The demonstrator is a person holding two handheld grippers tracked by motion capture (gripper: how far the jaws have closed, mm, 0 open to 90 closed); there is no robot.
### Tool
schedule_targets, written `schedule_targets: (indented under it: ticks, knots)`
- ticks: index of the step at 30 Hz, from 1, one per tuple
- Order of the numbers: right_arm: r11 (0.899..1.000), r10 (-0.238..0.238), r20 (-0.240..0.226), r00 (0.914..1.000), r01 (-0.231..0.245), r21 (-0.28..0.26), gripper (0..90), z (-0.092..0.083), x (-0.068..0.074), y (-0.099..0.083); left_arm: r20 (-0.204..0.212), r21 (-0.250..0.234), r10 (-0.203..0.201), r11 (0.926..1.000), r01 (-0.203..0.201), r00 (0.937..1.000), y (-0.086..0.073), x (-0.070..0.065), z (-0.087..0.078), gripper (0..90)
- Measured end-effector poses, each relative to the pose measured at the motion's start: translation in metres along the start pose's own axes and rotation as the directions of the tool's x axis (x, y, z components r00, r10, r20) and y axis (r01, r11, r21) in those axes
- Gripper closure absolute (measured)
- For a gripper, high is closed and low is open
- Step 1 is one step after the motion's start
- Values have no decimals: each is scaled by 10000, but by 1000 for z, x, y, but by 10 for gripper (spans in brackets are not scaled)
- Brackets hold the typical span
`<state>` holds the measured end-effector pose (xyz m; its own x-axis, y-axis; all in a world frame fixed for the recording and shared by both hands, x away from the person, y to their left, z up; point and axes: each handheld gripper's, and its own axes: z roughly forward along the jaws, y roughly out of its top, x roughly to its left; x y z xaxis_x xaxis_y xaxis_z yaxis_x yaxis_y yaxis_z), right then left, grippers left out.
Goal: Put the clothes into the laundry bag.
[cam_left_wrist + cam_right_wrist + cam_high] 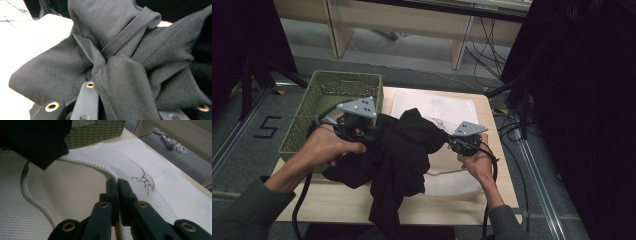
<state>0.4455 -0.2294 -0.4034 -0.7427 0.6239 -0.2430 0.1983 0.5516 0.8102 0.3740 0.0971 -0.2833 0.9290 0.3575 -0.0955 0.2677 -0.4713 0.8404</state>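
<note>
A black garment lies bunched across the middle of the table, and part of it hangs over the front edge. My left gripper is shut on its left side. In the left gripper view the dark cloth folds over one finger and hides the tips. A white mesh bag is spread flat under and behind the garment. At the garment's right side, my right gripper has its jaws pressed together on the bag's corded rim. In the right gripper view, the right gripper holds mesh with dark thread marks beside it.
A green woven basket stands at the table's back left corner, touching the garment's left side; its wall is also in the right gripper view. The wooden table ends close on the right and front. Cables lie on the floor to the right.
</note>
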Motion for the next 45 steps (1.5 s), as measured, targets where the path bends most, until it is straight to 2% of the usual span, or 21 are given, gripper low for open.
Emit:
schedule_targets:
  ticks: [1,3,4,6,12,13,14,15,16,19,20,24,26,27,31,33,39,40,42,43,45]
  knots:
    - [9996,256,-6,9997,-256,136,888,-2,1,1,45,249,-17,9997,16,10000,-5,1,13,763]
    - [9999,140,26,9999,-140,17,888,-3,0,3,15,404,-10,9992,10,10000,-9,2,24,763]
    - [10000,66,-23,10000,-66,-27,888,-3,-1,4,145,553,49,9985,-57,9999,-10,3,29,763]
    - [9998,197,-41,9998,-197,-38,888,-4,-1,5,74,704,-26,9975,21,10000,-14,3,38,763]
    - [9998,181,-78,9998,-182,-16,888,-4,-3,6,117,884,-137,9960,126,9998,-22,5,59,762]
    - [9998,150,-120,9998,-151,-117,888,-5,-3,8,91,891,-357,9954,347,9993,-24,5,63,762]
    - [9999,104,-132,9999,-106,-136,888,-6,-3,9,90,1006,-255,9946,244,9996,-26,7,70,762]
    - [9996,211,-90,9997,-212,-173,888,-6,-3,9,6,1103,-352,9933,349,9994,-27,6,73,762]
    - [9998,56,-125,9999,-58,-191,888,-6,-4,10,5,1116,-250,9934,248,9997,-27,8,76,762]
    - [9996,147,-78,9999,-149,-249,888,-6,-2,12,-35,1163,-246,9929,248,9997,-27,9,81,761]
    - [9997,107,-128,9999,-110,-233,888,-6,-2,13,-138,1195,-373,9921,387,9992,-27,8,84,761]
    - [9996,-79,-164,9998,75,-256,888,-5,-2,15,-74,1502,-336,9881,343,9994,-28,11,101,761]
    - [9997,95,-158,9998,-99,-243,888,-5,0,17,-85,1751,-186,9843,198,9998,-28,13,114,760]
    - [9997,103,-199,9997,-107,-226,889,-5,0,18,-123,1784,-340,9833,356,9993,-28,13,118,760]
    - [9995,30,-278,9996,-39,-300,890,-8,1,21,38,1924,-413,9805,398,9991,-28,13,130,758]
    - [9994,-134,-290,9995,125,-317,890,-8,1,23,-21,2008,-416,9788,411,9991,-27,15,137,758]
    - [9994,-168,-358,9992,157,-292,891,-9,4,25,-333,2125,-701,9742,756,9970,-28,24,158,756]
    - [9996,-193,-419,9989,185,-192,892,-9,6,26,-661,2277,-682,9703,816,9955,-27,28,163,755]
    - [9997,-149,-412,9990,141,-179,892,-9,8,27,-743,2351,-662,9685,820,9950,-27,31,166,754]
    - [9997,-200,-366,9991,194,-160,892,-9,8,28,-895,2170,-961,9695,1136,9913,-27,35,170,754]
    - [9993,-299,-455,9985,288,-231,892,-8,8,28,-988,2166,-1001,9689,1196,9901,-26,38,172,754]
